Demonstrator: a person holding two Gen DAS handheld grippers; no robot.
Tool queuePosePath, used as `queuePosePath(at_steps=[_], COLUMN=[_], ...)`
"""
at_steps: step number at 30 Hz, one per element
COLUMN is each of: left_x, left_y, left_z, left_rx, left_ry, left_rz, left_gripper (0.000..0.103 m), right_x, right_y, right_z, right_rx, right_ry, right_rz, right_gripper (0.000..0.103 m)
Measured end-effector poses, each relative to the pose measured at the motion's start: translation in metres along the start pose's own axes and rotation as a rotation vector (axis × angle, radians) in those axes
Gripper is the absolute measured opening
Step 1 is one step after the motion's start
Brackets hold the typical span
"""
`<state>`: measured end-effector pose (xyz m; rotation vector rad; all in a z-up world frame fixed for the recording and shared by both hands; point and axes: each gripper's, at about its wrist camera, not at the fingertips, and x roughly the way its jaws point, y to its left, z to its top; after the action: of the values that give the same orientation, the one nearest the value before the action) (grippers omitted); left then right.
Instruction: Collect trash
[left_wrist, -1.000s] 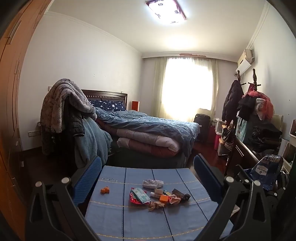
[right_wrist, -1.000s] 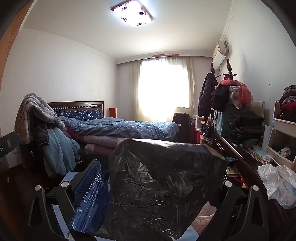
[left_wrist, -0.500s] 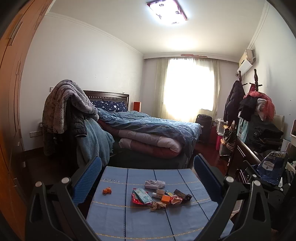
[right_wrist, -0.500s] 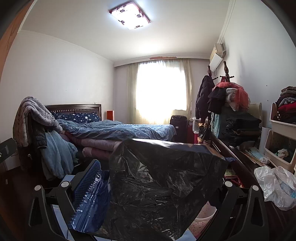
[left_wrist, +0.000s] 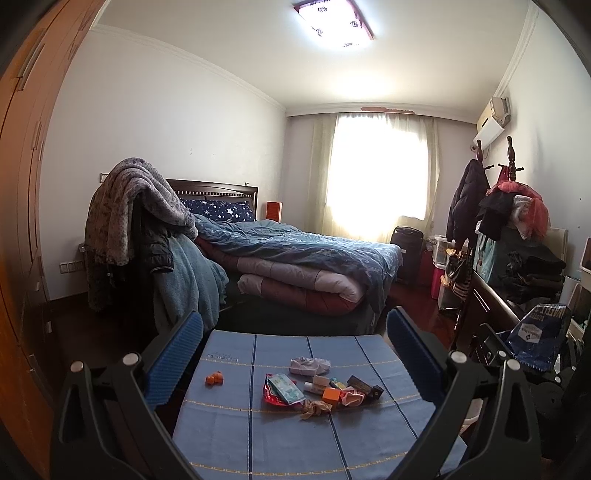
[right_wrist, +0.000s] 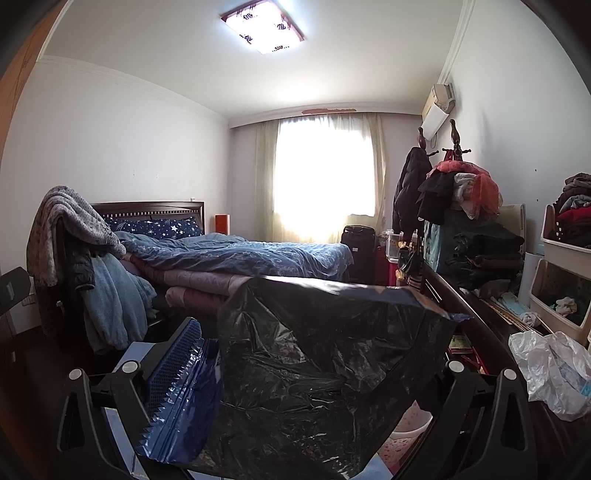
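Table (left_wrist: 258, 435) lay at 6 o'clock in the left wrist view, between the spread fingers of the left gripper (left_wrist: 295, 350). Trash pile (left_wrist: 321, 391) sat on it near centre; small scrap (left_wrist: 214, 379) apart from the pile at 9 o'clock; crumpled tissue (left_wrist: 309, 365) behind the pile at 12. Bed (left_wrist: 295, 266) stood behind the table, window (left_wrist: 376, 184) behind the bed. Coat rack (left_wrist: 509, 206) at 3 o'clock. In the right wrist view, bag (right_wrist: 325, 373) sat between the right gripper (right_wrist: 306, 369) fingers, filling 6 o'clock, before the bed. Plastic bag (right_wrist: 554, 373) lay at 4 o'clock on the dresser (right_wrist: 476, 321).
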<state>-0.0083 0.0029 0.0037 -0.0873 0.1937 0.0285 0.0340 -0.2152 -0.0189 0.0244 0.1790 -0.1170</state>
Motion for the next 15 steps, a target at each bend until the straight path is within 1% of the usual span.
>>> queuePosePath(at_steps=[15], left_x=[0.0026], left_y=[-0.0004], left_z=[-0.0007], left_rx=[-0.001], left_ry=[0.006], left_rz=[0.000], left_gripper=[0.100], right_x=[0.0023], right_y=[-0.0011], right_z=[-0.0024], right_rx=[-0.001], right_ry=[0.004], right_rz=[0.001], right_gripper=[0.099])
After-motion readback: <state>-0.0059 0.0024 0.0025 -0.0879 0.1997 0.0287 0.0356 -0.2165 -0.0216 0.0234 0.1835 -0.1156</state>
